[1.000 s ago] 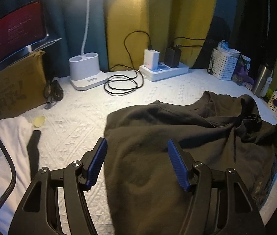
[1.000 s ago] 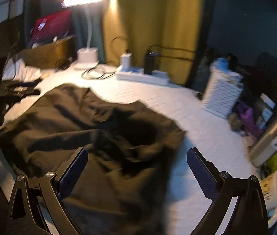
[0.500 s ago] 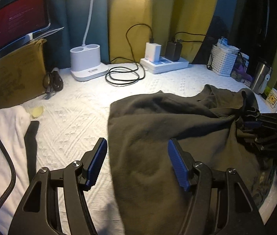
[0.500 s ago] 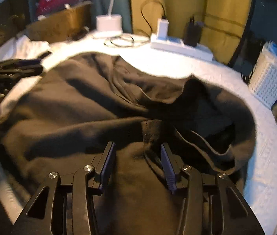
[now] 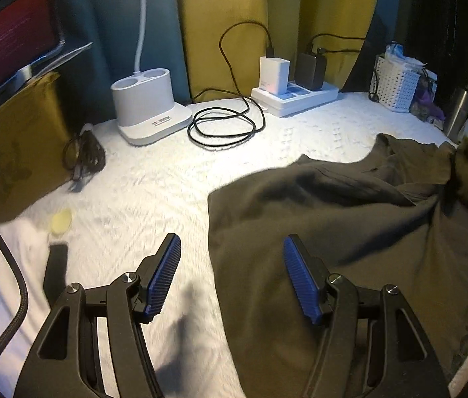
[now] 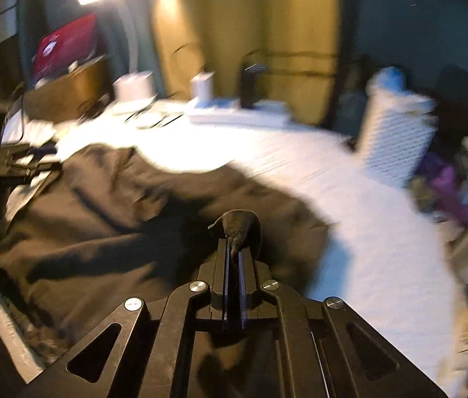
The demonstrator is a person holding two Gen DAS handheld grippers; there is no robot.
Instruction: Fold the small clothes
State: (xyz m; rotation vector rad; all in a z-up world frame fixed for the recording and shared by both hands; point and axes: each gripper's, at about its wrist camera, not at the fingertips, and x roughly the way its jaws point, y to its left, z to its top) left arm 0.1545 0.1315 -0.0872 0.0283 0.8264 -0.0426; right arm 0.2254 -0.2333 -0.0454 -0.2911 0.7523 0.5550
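A dark olive garment [image 5: 350, 219] lies rumpled on the white bedspread [image 5: 154, 179]. My left gripper [image 5: 232, 278] is open and empty, hovering over the garment's left edge, with its right finger above the cloth. In the right wrist view my right gripper [image 6: 233, 258] is shut on a bunched fold of the garment [image 6: 237, 224], which sticks up between the pads. The rest of the garment [image 6: 101, 219] spreads to the left. The left gripper [image 6: 18, 162] shows blurred at the far left edge of that view.
A white lamp base [image 5: 147, 106], a coiled black cable [image 5: 224, 126] and a power strip with chargers [image 5: 295, 94] stand at the back. A white basket [image 5: 396, 88] and a steel bottle [image 5: 462, 116] sit at the right. A cardboard box [image 5: 12, 152] is at the left.
My right gripper closed onto a fold of the garment and pulled it to the right. The garment's left edge shifted right under my left gripper, which stayed open.
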